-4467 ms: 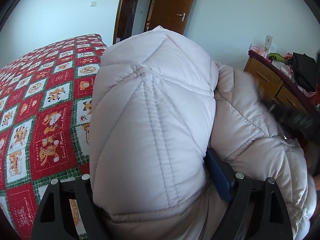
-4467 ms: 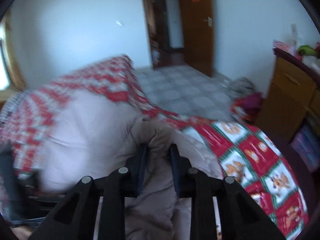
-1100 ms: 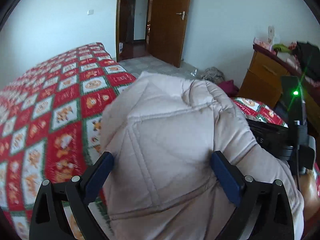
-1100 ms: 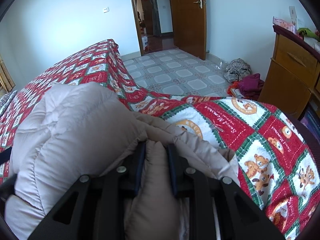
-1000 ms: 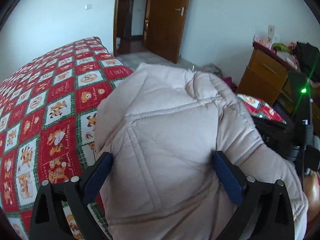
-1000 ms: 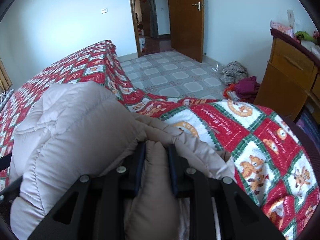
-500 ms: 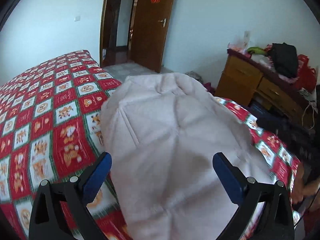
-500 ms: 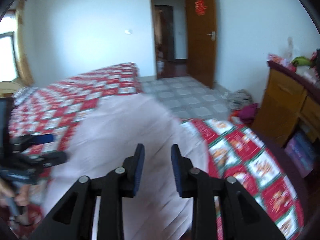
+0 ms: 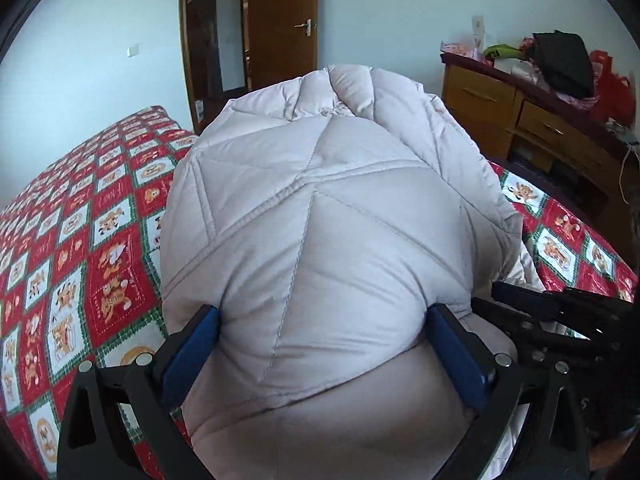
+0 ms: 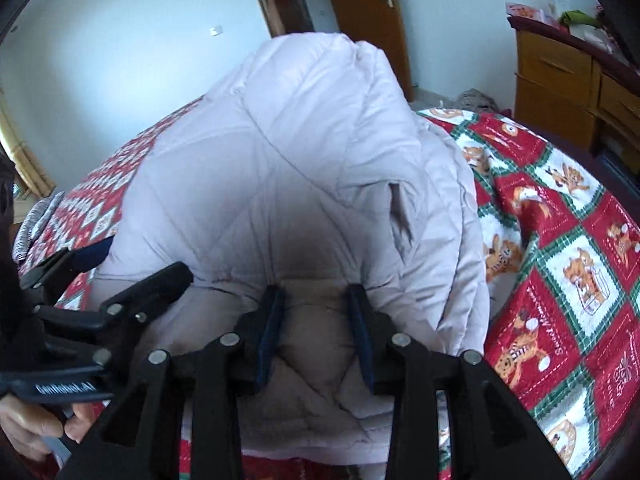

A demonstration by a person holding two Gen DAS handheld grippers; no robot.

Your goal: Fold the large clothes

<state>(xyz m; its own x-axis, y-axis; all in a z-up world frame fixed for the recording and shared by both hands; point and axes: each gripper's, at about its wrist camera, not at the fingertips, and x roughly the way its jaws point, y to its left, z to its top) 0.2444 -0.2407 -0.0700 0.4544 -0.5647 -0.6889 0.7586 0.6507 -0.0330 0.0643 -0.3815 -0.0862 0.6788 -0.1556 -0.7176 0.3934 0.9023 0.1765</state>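
on the bed's (image 9: 72,240) near edge, both grippers pinch the folded puffy jacket (image 9: 320,220): left gripper (image 9: 324,344) wide, right gripper (image 10: 316,320) narrower. looks like squaring the bundle; next it wants pressing flat.

A pale pinkish-grey quilted coat (image 9: 320,240) sits bunched in a puffy mound on the near end of the bed, diamond stitching up.

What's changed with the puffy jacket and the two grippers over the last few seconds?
The right gripper let go of its thin fold and now holds a thicker fold of the jacket. The left gripper released, then clasped it again. The jacket stays on the quilt.
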